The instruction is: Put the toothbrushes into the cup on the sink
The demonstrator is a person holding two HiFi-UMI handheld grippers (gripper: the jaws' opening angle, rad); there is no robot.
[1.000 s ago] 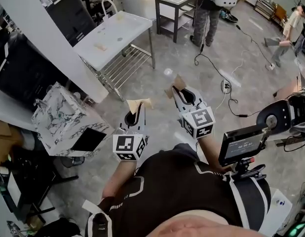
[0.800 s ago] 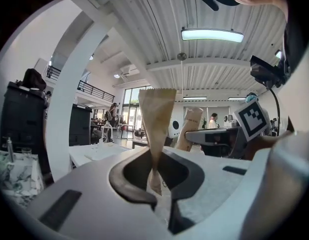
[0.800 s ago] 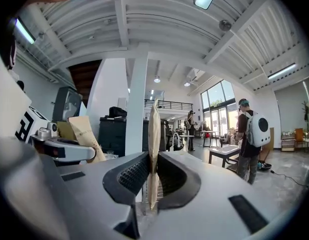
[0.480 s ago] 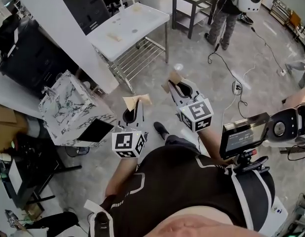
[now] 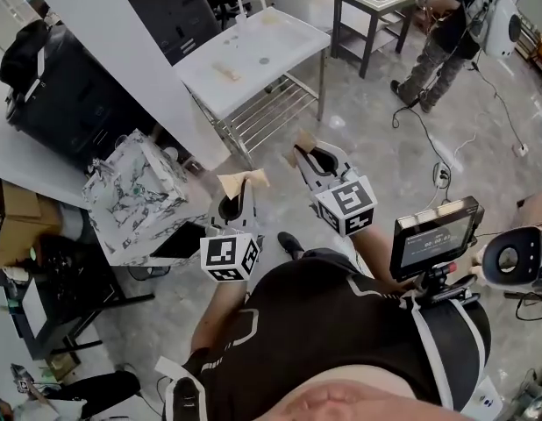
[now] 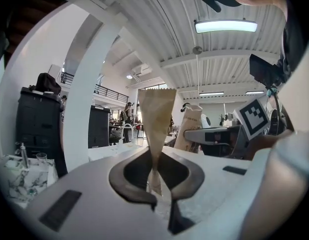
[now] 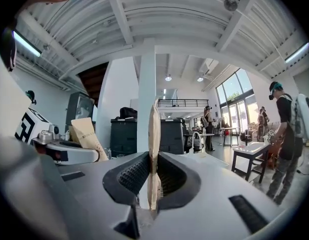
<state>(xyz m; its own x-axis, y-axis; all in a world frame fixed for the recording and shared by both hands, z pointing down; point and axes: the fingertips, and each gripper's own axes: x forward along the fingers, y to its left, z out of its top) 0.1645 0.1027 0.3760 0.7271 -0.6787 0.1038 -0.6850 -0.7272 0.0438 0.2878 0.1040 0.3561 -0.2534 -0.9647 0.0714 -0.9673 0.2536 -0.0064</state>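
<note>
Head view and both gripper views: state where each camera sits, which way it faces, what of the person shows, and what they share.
Head view: on the person's head, facing steeply down at floor and white sink table; shows torso, left gripper, right gripper.
Left gripper view: on the left gripper, facing level along jaws shut on the left paper packet; forearm at right.
Right gripper view: on the right gripper, level, jaws shut on the right paper packet.
Shared: both gripper views show the white pillar.

The head camera is looking steeply down at the white tabletop from well back, while cameras riding the left hand-held gripper and right hand-held gripper are facing level toward that same tabletop.
</note>
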